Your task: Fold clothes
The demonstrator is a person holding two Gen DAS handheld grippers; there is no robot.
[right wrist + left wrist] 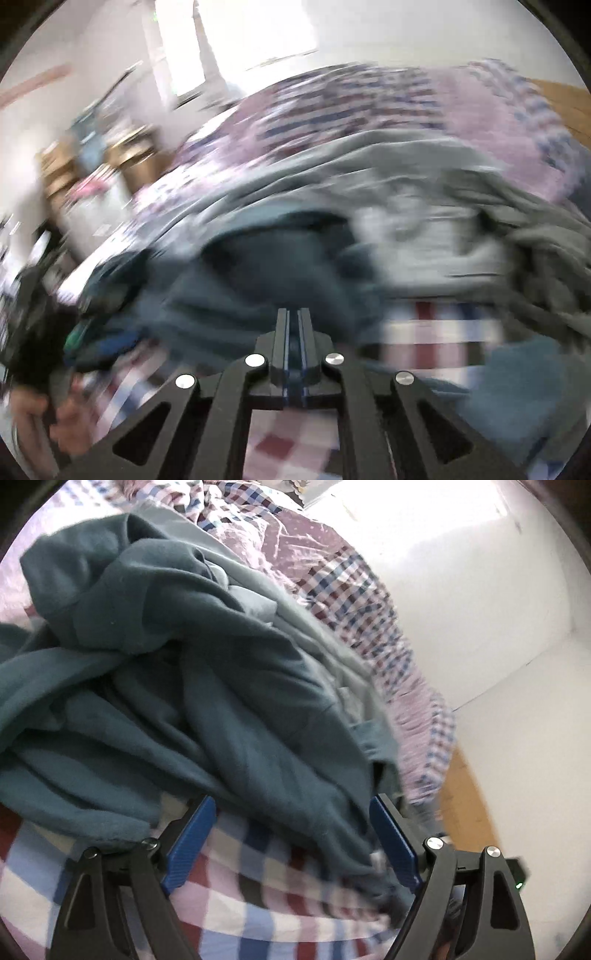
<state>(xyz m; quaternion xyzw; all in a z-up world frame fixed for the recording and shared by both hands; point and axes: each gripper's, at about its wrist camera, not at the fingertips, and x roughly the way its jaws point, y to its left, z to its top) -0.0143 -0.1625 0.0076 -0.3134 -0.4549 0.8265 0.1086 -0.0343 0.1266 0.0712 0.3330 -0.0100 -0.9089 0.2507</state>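
Note:
A crumpled teal garment lies in a heap on a checked bedsheet, with a paler grey-green layer beside it. My left gripper stands open at the heap's near edge. Its blue pads are wide apart, and a flap of the teal cloth lies loosely between them. In the blurred right wrist view my right gripper is shut, its tips against the teal garment. The blur hides whether a fold is pinched. A light grey cloth lies to the right of it.
The bed's edge drops to a wooden floor beside a white wall. In the right wrist view a person's hand shows at lower left. Cluttered furniture and a bright window stand beyond the bed.

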